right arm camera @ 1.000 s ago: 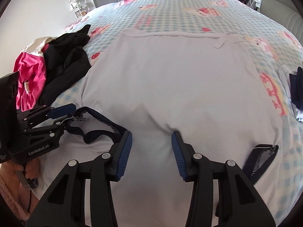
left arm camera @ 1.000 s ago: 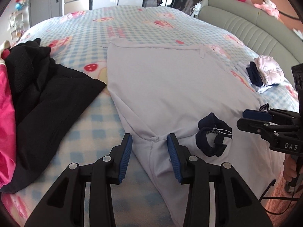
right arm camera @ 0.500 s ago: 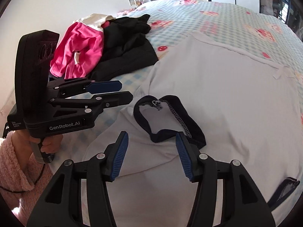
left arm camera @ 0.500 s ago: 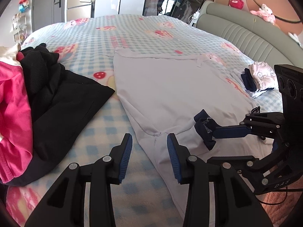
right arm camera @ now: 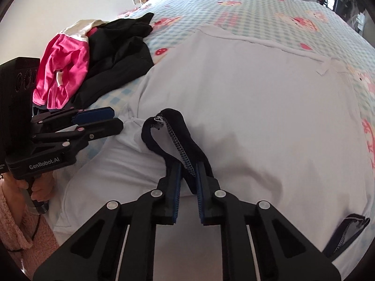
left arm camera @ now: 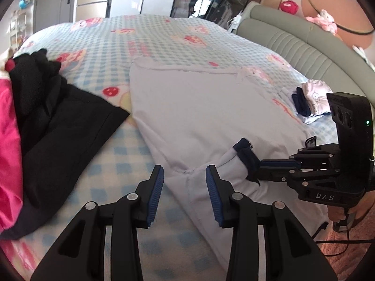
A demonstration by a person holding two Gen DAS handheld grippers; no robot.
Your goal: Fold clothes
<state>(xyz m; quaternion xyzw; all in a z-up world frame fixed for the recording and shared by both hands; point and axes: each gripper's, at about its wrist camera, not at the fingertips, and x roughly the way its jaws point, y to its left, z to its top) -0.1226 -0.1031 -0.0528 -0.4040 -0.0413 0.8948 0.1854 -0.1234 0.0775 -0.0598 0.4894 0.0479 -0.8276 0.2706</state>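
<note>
A pale lilac shirt (left arm camera: 199,107) (right arm camera: 246,93) lies spread flat on the checked bed cover. Its near sleeve ends in a navy cuff (right arm camera: 173,121) (left arm camera: 245,151). My right gripper (right arm camera: 189,168) (left arm camera: 259,169) is closing, its blue pads pressing on that cuff, and the sleeve is bunched up under it. My left gripper (left arm camera: 185,171) (right arm camera: 116,119) is open just above the shirt's armpit seam, fabric showing between its jaws without being pinched. The other navy cuff (right arm camera: 346,231) lies at the shirt's far side.
A black garment (left arm camera: 58,126) and a pink one (left arm camera: 7,140) are heaped to the left of the shirt. Small folded clothes (left arm camera: 311,100) sit near the grey padded headboard (left arm camera: 304,49). A hand (right arm camera: 39,187) in a pink fuzzy sleeve holds the left gripper.
The right gripper's jaws, wide apart around the navy cuff half a second ago, have come together on it. The left gripper has stayed over the armpit seam.
</note>
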